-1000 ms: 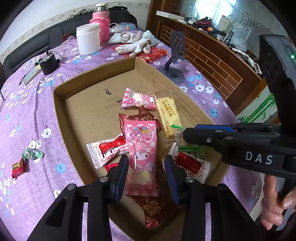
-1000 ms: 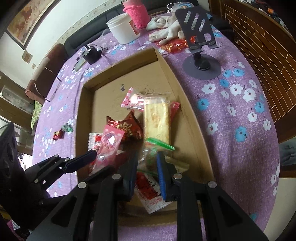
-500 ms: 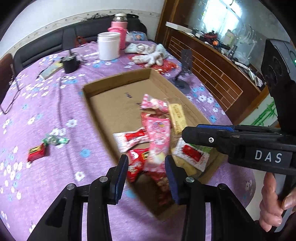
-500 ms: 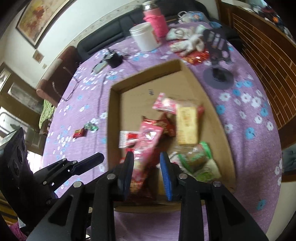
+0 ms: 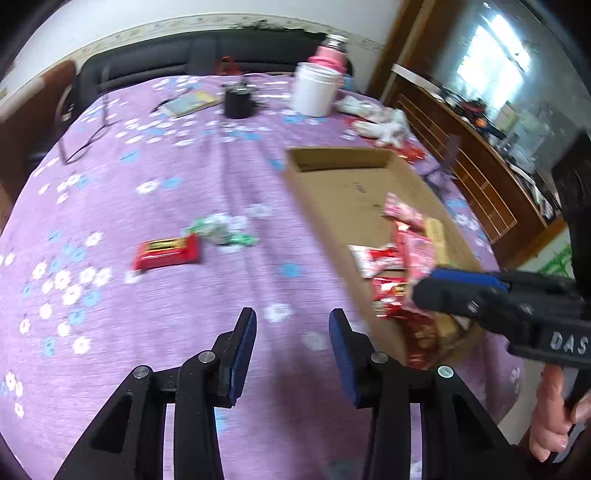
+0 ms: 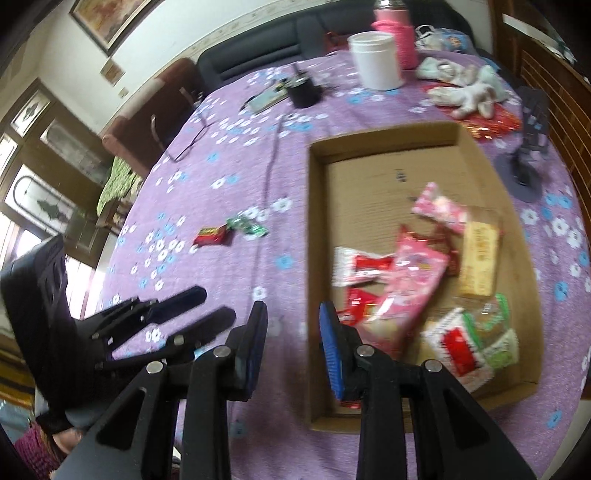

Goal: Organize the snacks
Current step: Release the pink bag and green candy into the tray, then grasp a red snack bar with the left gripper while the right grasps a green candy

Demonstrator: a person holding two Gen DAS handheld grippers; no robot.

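A shallow cardboard box [image 5: 334, 206] [image 6: 317, 236] on the purple flowered tablecloth holds several snack packets, among them a long pink one [image 6: 410, 280] and a yellow one [image 6: 478, 258]. A red snack bar [image 5: 167, 252] [image 6: 211, 235] and a green wrapped sweet [image 5: 229, 236] [image 6: 246, 226] lie loose on the cloth left of the box. My left gripper [image 5: 291, 354] is open and empty, above bare cloth left of the box. My right gripper [image 6: 293, 347] is open and empty, above the box's left wall.
At the table's far side stand a white tub [image 5: 314, 92], a pink flask [image 6: 395, 33], a black cup [image 5: 238, 101], white gloves [image 6: 465, 92] and a phone stand [image 6: 528, 162]. Glasses [image 5: 79, 144] lie far left. A wooden sideboard [image 5: 480, 162] runs along the right.
Both grippers have pulled back and swung left, away from the snacks in the box. The left one now hangs over bare cloth, and the loose red bar and green sweet are nearer its centre.
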